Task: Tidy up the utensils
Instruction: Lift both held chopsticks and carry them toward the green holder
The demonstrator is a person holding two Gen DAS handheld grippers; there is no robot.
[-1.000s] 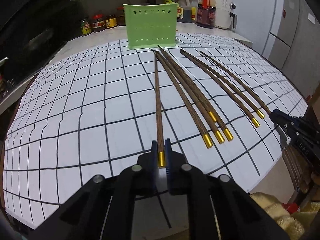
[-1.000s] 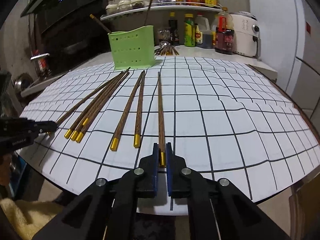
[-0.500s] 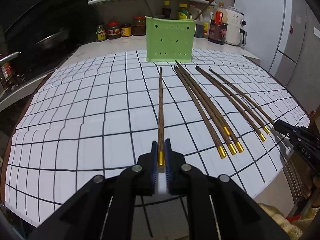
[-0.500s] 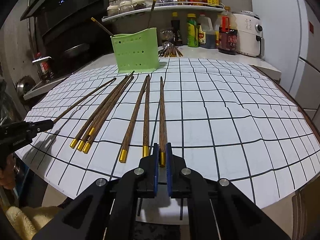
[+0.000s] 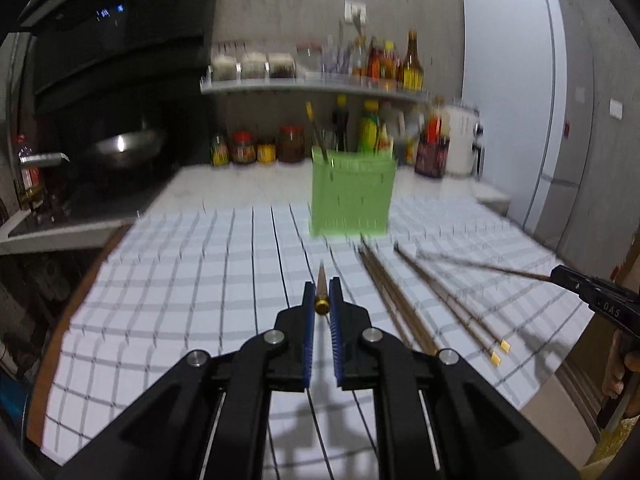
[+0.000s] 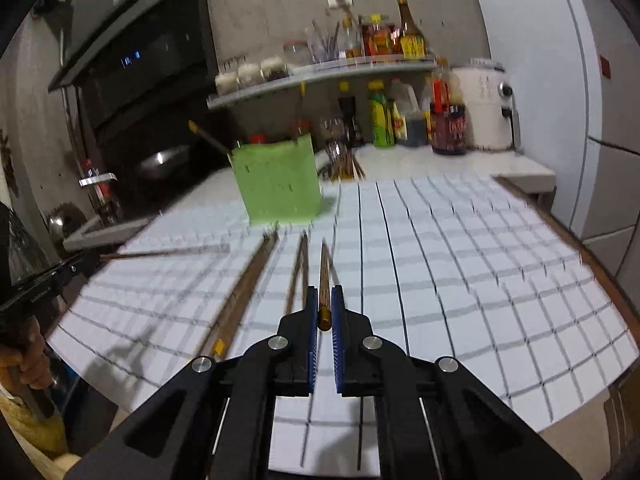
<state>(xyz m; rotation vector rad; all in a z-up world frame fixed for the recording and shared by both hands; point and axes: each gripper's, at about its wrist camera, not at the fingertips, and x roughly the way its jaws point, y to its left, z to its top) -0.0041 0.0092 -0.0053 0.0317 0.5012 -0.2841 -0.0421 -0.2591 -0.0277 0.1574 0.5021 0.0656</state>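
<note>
Holding one chopstick each, we have both grippers clamped at the gold end: the left gripper [image 5: 321, 294] on the left chopstick [image 5: 320, 286], the right gripper [image 6: 325, 302] on the right chopstick [image 6: 324, 280]. Both sticks point toward the green holder [image 5: 351, 196] at the far end of the checked mat [image 5: 192, 280]. Motion blur smears the loose chopsticks [image 5: 404, 300] lying short of the holder, so their count is unclear. One stick leans inside the holder, its lower part hidden.
</note>
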